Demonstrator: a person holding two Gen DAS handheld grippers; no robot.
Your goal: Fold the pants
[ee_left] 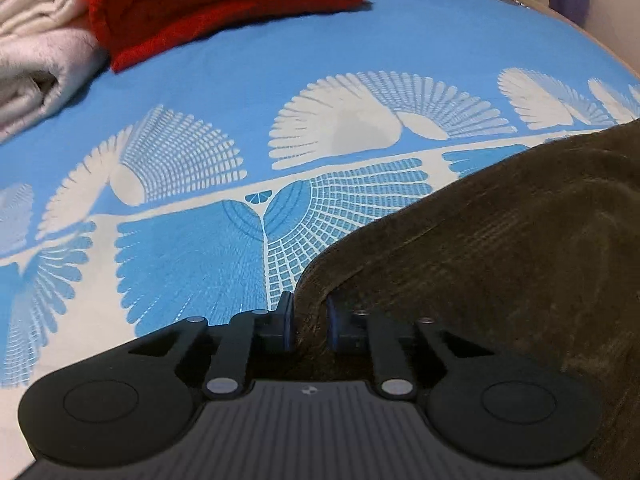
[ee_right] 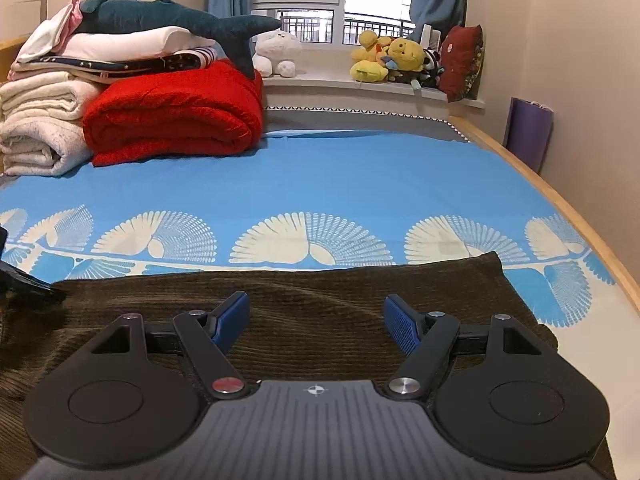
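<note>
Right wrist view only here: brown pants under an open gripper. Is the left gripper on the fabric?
Observer: Yes. The left gripper is shut on an edge of the brown pants.
Operator: Which edge?
Observer: The corner where the pants' outline ends against the blue patterned sheet.
Operator: And the right one?
Observer: The right gripper is open above the pants, with no fabric between its pads.
</note>
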